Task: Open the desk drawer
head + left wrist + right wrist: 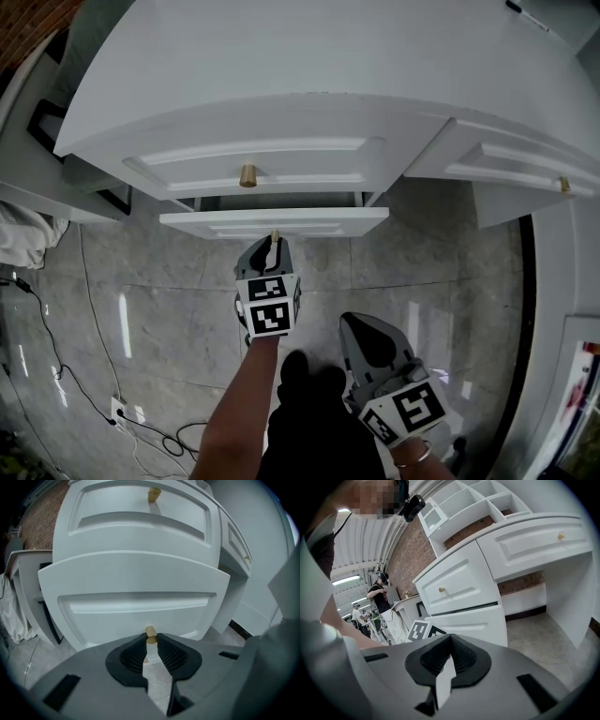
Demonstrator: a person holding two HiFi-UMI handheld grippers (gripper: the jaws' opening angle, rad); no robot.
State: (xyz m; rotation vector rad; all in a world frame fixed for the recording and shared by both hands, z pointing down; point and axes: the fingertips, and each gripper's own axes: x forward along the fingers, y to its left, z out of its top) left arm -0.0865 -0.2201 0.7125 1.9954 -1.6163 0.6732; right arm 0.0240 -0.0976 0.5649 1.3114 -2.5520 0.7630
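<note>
The white desk [309, 56] has a stack of drawers at its left. The lower drawer [272, 221] stands pulled out a little from under the upper drawer [253, 159], which has its own brass knob [247, 175]. My left gripper [273, 246] is shut on the lower drawer's small brass knob [150, 632], which sits pinched between the ribbed pads [136, 651]. My right gripper [354, 326] hangs lower and to the right, away from the desk, shut with nothing in it. In the right gripper view its tips [449, 640] meet, with the drawer stack [473, 620] beyond.
Another drawer with a brass knob [563, 185] is at the desk's right, with a knee space between. Cables [94, 394] trail over the glossy tile floor at the left, near a white cloth [23, 239]. People [380, 592] stand far off by a brick wall.
</note>
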